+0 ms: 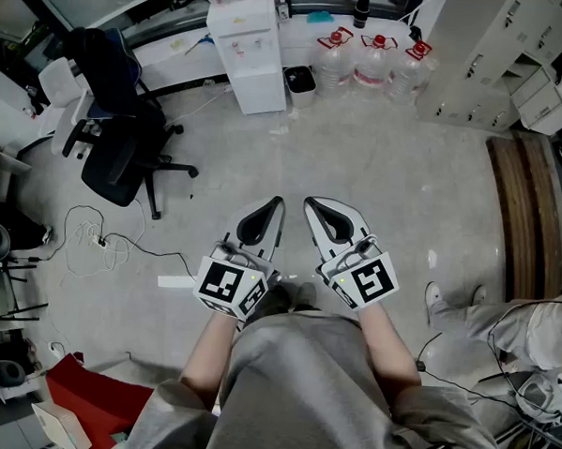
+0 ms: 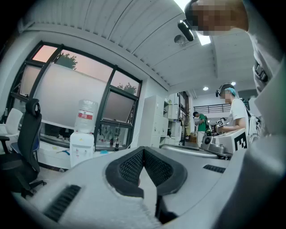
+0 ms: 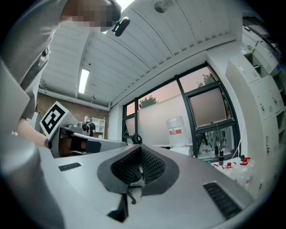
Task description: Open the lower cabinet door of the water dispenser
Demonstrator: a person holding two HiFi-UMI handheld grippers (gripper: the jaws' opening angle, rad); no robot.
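Observation:
The white water dispenser (image 1: 245, 48) stands against the far wall, its lower cabinet door (image 1: 258, 88) closed. It is several steps away across the floor. In the left gripper view the dispenser (image 2: 82, 150) carries a bottle (image 2: 86, 117) on top. The right gripper view shows the same bottle (image 3: 177, 132) above the jaw. My left gripper (image 1: 275, 204) and right gripper (image 1: 311, 204) are held side by side in front of my body, pointing level toward the dispenser. Both are shut with nothing between the pads, as seen at the left gripper (image 2: 144, 153) and right gripper (image 3: 140, 150).
A black office chair (image 1: 117, 135) stands left of the path. A small bin (image 1: 300, 84) and three red-capped water bottles (image 1: 372, 59) sit right of the dispenser. White lockers (image 1: 477, 60), a wooden board (image 1: 531, 213), floor cables (image 1: 102, 242) and another person's legs (image 1: 501, 320) are around.

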